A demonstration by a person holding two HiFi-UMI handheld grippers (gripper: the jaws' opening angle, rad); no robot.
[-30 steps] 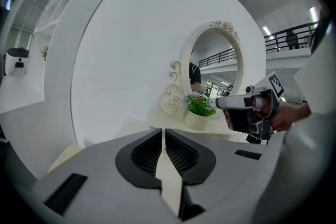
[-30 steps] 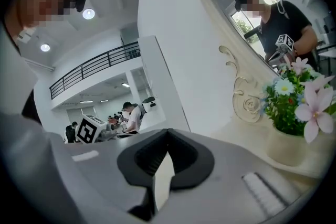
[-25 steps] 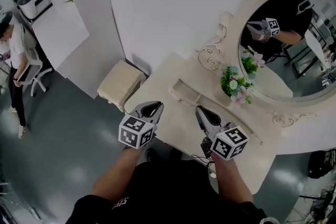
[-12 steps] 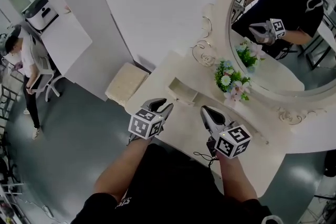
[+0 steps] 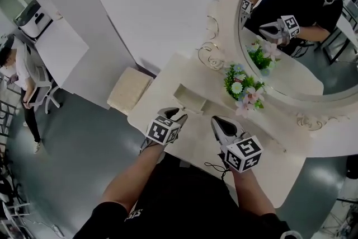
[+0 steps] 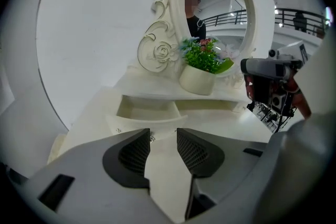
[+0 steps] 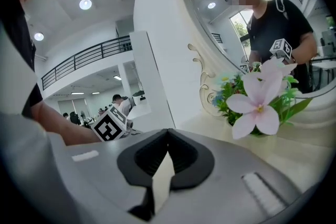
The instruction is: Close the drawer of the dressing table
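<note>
The cream dressing table [image 5: 168, 73] has a small drawer [image 5: 189, 99] standing pulled out of its raised shelf. In the left gripper view the drawer [image 6: 148, 121] lies just ahead of the jaws, its little knob level with the fingertips. My left gripper [image 5: 177, 113] hovers at the drawer's front; its jaws have just been opening and stand open with nothing between them [image 6: 163, 135]. My right gripper [image 5: 216, 120] is over the tabletop to the right of the drawer, and its tips meet, shut on nothing [image 7: 168, 131].
A potted bunch of flowers [image 5: 241, 89] stands on the shelf right of the drawer, before the oval mirror [image 5: 232, 14]. A padded stool [image 5: 130, 89] sits left of the table. A person [image 5: 19, 73] stands far left beside white partitions.
My left gripper has dropped and moved in toward the drawer front, and its jaws have spread apart. The right gripper has shifted a little over the tabletop and stays shut.
</note>
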